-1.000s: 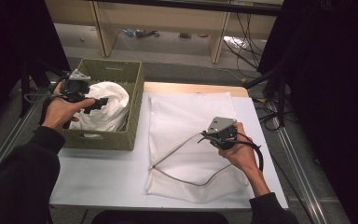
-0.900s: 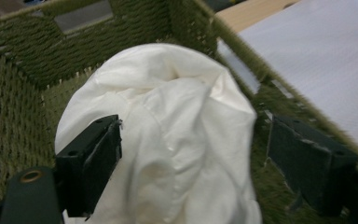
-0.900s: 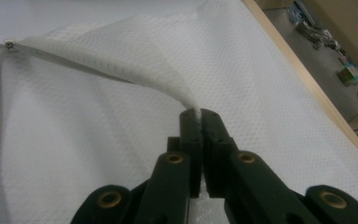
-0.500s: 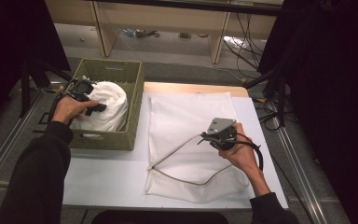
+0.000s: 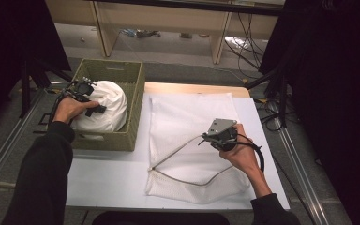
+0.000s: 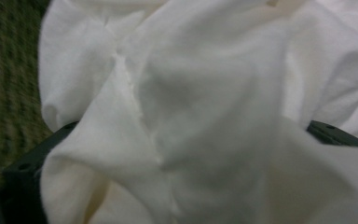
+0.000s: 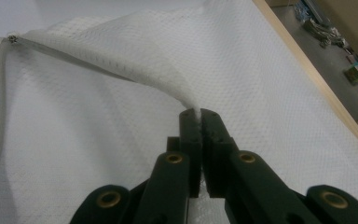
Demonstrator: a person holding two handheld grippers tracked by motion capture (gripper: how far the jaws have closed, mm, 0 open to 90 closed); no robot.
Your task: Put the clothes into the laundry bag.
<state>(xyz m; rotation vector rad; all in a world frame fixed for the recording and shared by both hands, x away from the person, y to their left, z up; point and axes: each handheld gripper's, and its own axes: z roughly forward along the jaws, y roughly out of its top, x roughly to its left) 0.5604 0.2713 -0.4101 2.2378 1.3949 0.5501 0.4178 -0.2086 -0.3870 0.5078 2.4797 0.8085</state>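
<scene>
A white mesh bag point(image 5: 187, 112) lies flat on the table, its grey-edged mouth toward the front. My right gripper point(image 5: 206, 137) is shut on the bag's upper lip point(image 7: 199, 114) and holds it a little off the lower layer. A heap of white cloth point(image 5: 105, 105) fills the olive woven basket point(image 5: 136, 108) at the left. My left gripper point(image 5: 91, 101) is down on that heap. Its jaws have just been opening and now stand wide apart, with folds of the cloth point(image 6: 205, 93) bulging between them.
The white table point(image 5: 108, 178) has bare room in front of the basket. Its wooden far edge point(image 5: 197, 88) runs behind the bag. A metal rail point(image 5: 9, 140) borders the left side, and cables lie on the floor beyond the far right corner.
My left hand has come down onto the cloth heap in the basket, and the forearm has swung in over the table's left side. The right hand and the bag's lip have stayed put.
</scene>
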